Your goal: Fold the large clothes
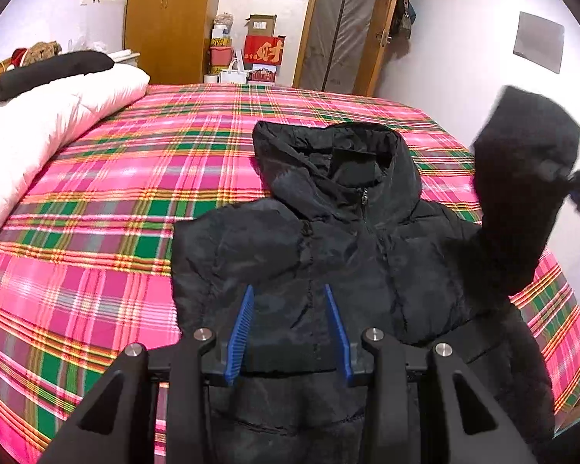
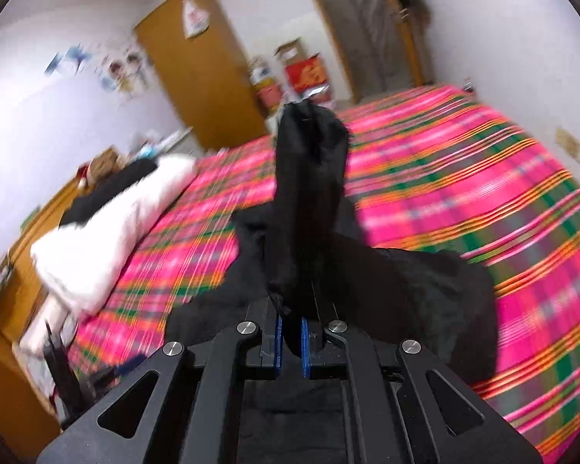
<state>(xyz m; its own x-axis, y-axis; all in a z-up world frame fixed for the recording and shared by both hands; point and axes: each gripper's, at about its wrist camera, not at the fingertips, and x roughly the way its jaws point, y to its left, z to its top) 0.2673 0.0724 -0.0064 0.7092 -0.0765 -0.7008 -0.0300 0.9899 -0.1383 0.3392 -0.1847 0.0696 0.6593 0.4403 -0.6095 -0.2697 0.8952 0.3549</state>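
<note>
You see a white padded quilt at nine o'clock on the pink plaid bedsheet, a tall wooden wardrobe at eleven, red cardboard boxes at twelve.

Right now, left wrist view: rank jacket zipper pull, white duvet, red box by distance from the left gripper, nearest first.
From the left gripper:
1. Zipper pull, just ahead at the jacket collar.
2. White duvet, far left on the bed.
3. Red box, beyond the bed by the wall.
</note>
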